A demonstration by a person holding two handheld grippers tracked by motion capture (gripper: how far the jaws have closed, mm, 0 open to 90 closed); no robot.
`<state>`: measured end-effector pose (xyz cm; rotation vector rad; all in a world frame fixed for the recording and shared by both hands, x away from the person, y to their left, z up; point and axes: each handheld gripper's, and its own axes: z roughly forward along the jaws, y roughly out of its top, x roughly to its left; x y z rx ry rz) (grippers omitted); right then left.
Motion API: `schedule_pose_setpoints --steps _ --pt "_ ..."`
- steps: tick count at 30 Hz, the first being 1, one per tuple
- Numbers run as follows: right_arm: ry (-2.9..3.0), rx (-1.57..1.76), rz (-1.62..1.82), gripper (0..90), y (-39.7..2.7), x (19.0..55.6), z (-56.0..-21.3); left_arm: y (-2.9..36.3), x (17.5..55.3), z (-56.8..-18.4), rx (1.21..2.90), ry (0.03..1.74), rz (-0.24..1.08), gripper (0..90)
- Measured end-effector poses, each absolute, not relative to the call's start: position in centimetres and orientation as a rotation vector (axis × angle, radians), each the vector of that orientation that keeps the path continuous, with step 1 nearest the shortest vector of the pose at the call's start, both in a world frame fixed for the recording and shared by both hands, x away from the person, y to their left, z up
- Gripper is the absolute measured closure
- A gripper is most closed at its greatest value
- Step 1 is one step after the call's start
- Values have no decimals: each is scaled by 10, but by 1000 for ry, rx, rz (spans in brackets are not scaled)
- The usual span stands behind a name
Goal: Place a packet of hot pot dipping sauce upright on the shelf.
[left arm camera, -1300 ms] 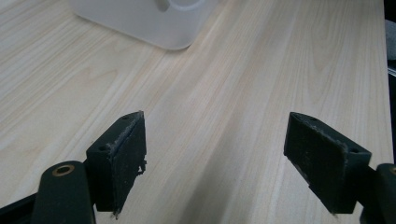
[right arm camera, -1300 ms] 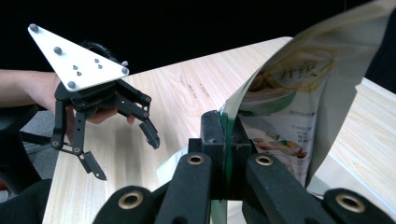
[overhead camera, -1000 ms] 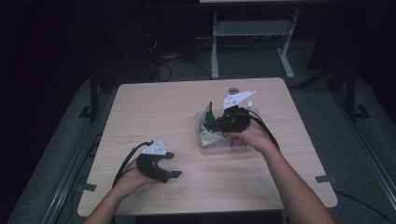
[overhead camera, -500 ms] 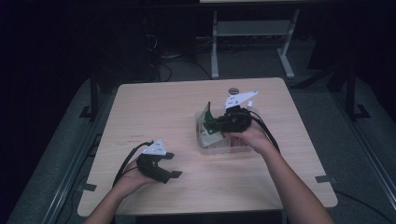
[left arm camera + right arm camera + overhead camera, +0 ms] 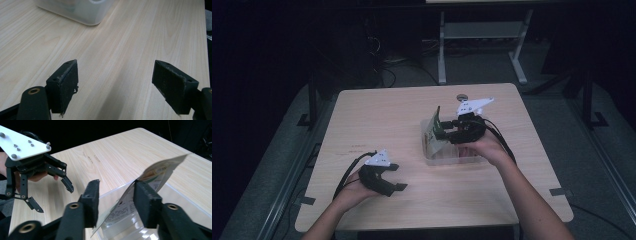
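A clear plastic container (image 5: 462,155) stands right of the table's middle. A green and white printed packet (image 5: 432,134) stands tilted in its left end. My right gripper (image 5: 443,131) reaches over the container to the packet. In the right gripper view the packet (image 5: 150,177) leans on the right pad (image 5: 145,200), and a gap separates it from the left pad (image 5: 91,200). The right gripper (image 5: 117,183) is open; its jaws have just been opening. My left gripper (image 5: 398,177) rests at the front left, open over bare wood (image 5: 112,67), nothing between its jaws.
A small grey disc (image 5: 461,97) lies near the table's far edge, behind the container. The container's corner (image 5: 75,10) sits ahead of the left gripper. A white metal stand (image 5: 482,45) is on the floor beyond the table.
The right gripper's jaws look a little wider apart at the packet than before. Both hands stay where they were, and the packet still stands in the container.
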<state>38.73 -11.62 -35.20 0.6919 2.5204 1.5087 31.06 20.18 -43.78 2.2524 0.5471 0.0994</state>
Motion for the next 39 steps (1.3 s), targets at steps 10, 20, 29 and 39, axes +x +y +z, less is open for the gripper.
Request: schedule_pose_setpoints --steps 10,20,29,39 --pt "2515 735 1438 358 -116 386 -353 202 311 -438 2255 545 99 207" --pt "2496 765 1409 172 -111 385 -354 202 311 -438 2256 548 95 205" --pt "2506 783 1428 158 -113 386 -353 202 311 -438 2259 546 91 203" --pt "2453 759 1481 158 -126 371 -341 205 309 -435 2256 550 91 203"
